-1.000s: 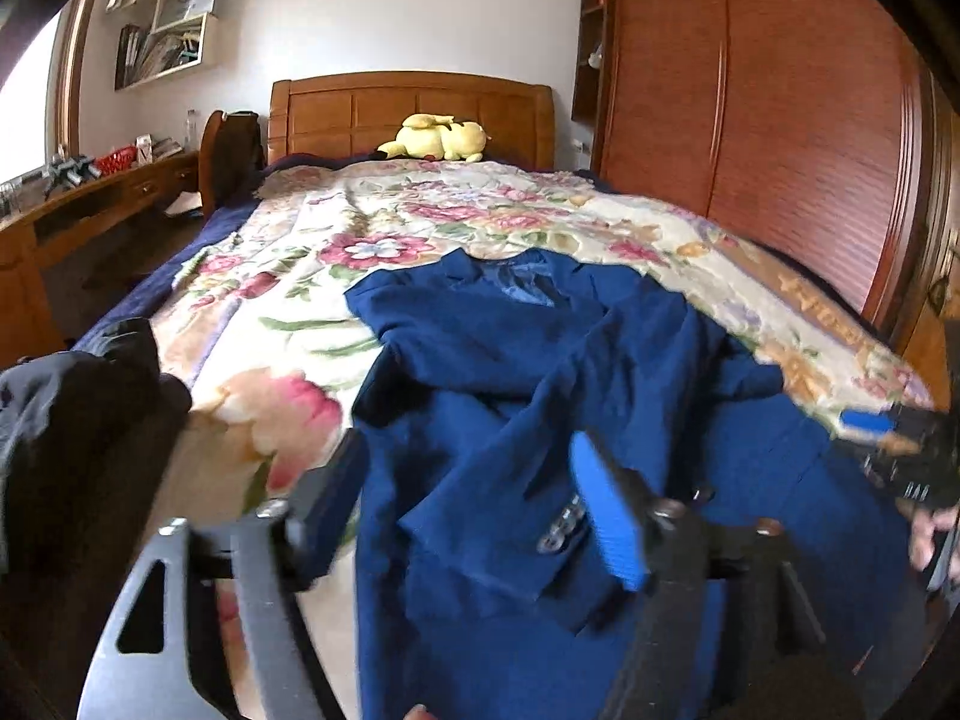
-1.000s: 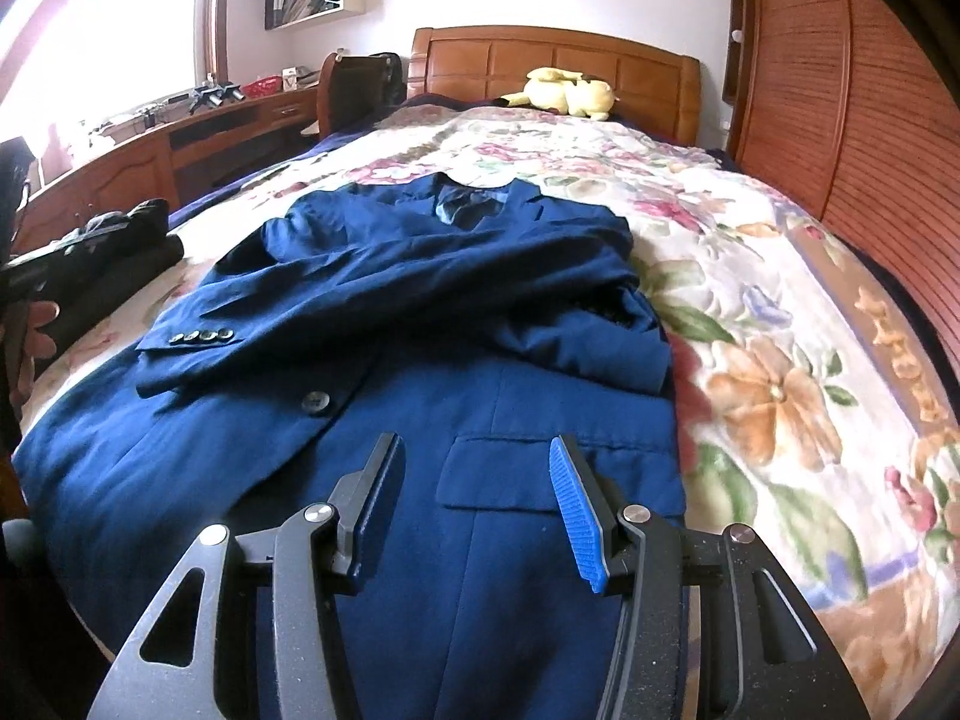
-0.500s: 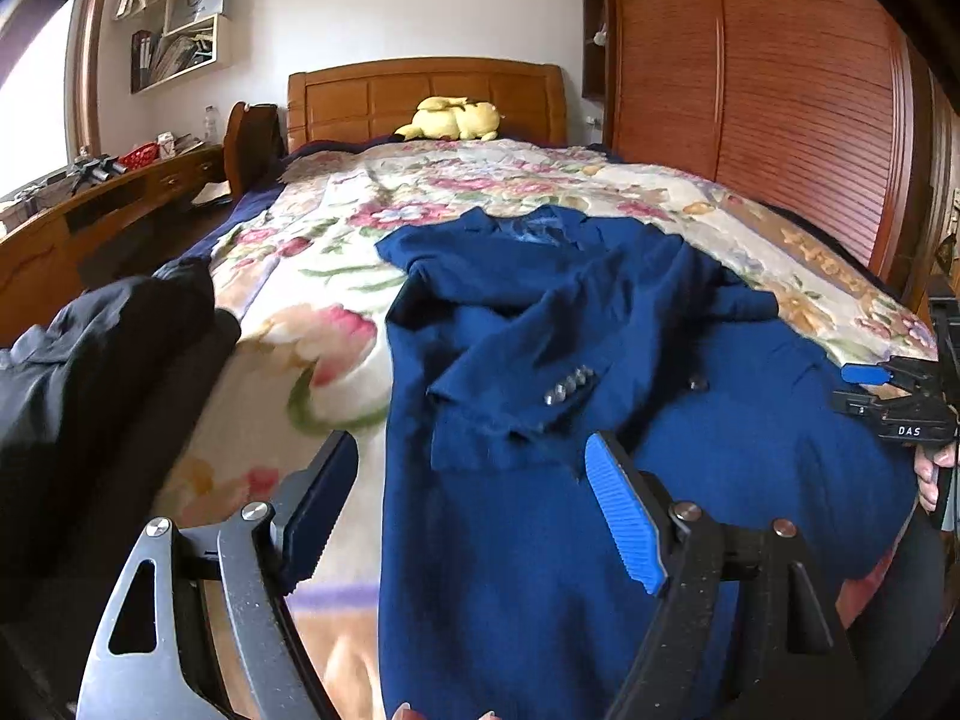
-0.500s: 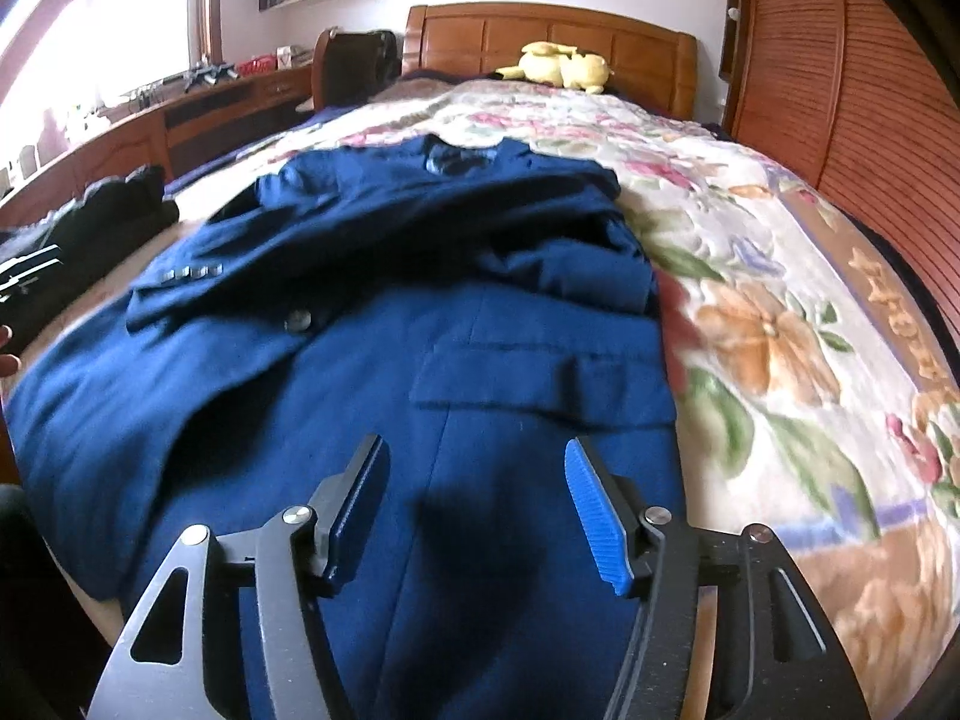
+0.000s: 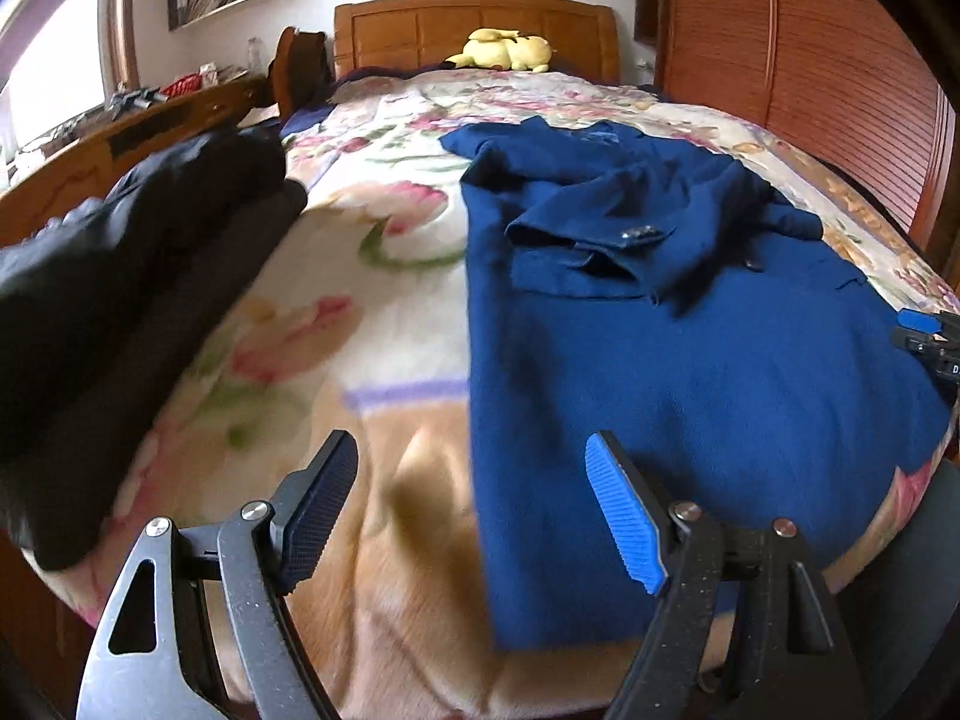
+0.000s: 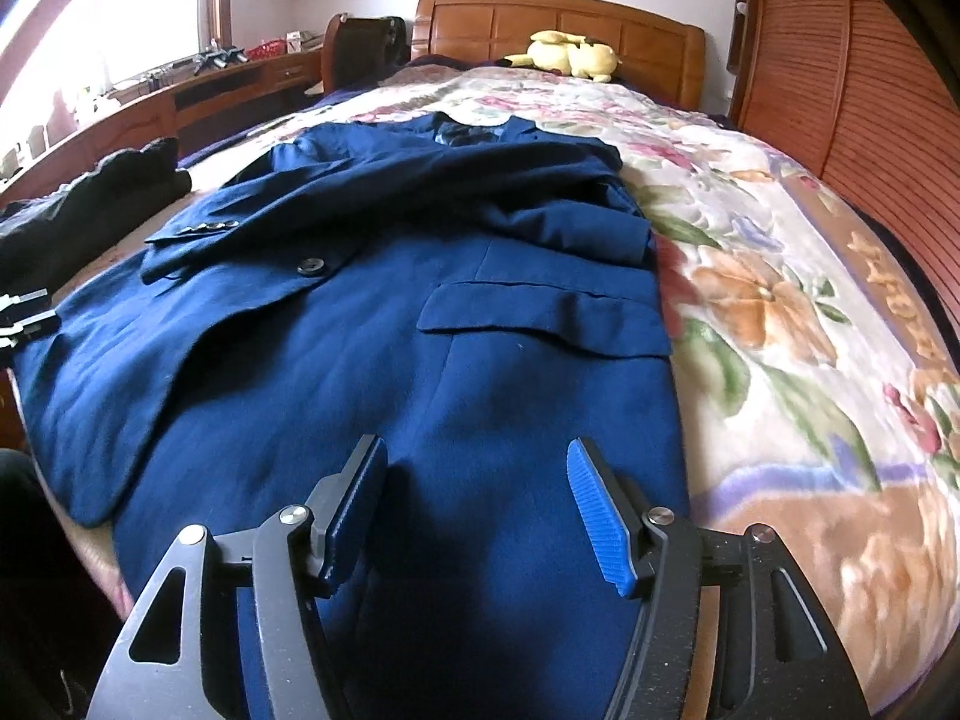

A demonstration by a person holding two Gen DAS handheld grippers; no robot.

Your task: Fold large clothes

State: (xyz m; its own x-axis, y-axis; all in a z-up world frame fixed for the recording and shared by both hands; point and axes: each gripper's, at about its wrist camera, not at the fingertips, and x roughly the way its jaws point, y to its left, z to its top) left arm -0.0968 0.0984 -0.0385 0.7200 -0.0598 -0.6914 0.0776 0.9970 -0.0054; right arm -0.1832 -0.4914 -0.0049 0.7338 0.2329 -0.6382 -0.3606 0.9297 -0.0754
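A navy blue suit jacket (image 5: pixel 690 348) lies flat on the floral bed cover, collar towards the headboard, both sleeves folded across its chest; it also shows in the right wrist view (image 6: pixel 372 360). My left gripper (image 5: pixel 474 510) is open and empty, low at the foot of the bed by the jacket's left hem corner. My right gripper (image 6: pixel 477 510) is open and empty, just above the jacket's hem near the pocket flap (image 6: pixel 540 318). The right gripper's tip shows at the right edge of the left wrist view (image 5: pixel 930 336).
A pile of dark clothes (image 5: pixel 126 276) lies at the bed's left edge. A yellow plush toy (image 5: pixel 504 51) sits by the wooden headboard (image 5: pixel 474 24). A wooden desk (image 6: pixel 198 90) runs along the left, a slatted wardrobe (image 5: pixel 840 78) along the right.
Both grippers have drawn back and down towards the foot of the bed, to the jacket's hem. Both have stayed open. The jacket has not moved.
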